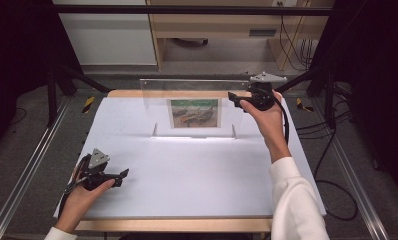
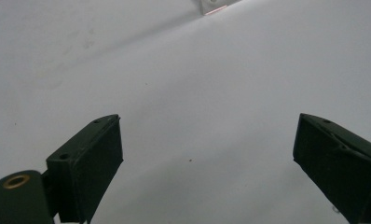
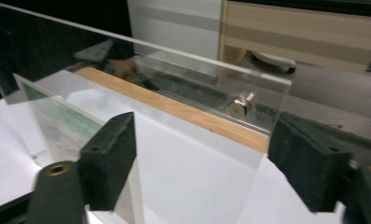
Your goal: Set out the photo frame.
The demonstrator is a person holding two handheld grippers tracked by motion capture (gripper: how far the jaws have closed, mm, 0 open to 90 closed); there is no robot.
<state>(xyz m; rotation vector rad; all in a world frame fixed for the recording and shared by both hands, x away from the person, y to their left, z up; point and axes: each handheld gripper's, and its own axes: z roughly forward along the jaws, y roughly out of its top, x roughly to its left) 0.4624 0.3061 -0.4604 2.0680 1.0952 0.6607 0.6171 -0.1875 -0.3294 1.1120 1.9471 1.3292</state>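
1. The clear acrylic upright panel [image 1: 197, 107] stood on its two small feet toward the far side of the white table top [image 1: 187, 175], with a small rectangular landscape picture [image 1: 195, 113] held at its middle; a small round silver magnet or stud [image 3: 238, 108] sat on the panel near its right end.
2. The right gripper [image 1: 235, 98] hovered at the panel's upper right corner; in the right gripper view its black jaws stood wide, one on each side of the panel's right edge, and neither pad pressed on it, so it held nothing.
3. The left gripper [image 1: 123, 176] rested low at the near left of the table, well apart from the panel; its jaws were spread wide over bare white surface, with nothing between them.
4. The step in hand seemed to be work at the panel's right end, either a release or the approach to a grip; the frames did not settle which.
5. A next move would probably call for the right jaws to close squarely on the thin edge, or on the silver piece, without tipping the panel off its feet; the left gripper might steady the far-left end.
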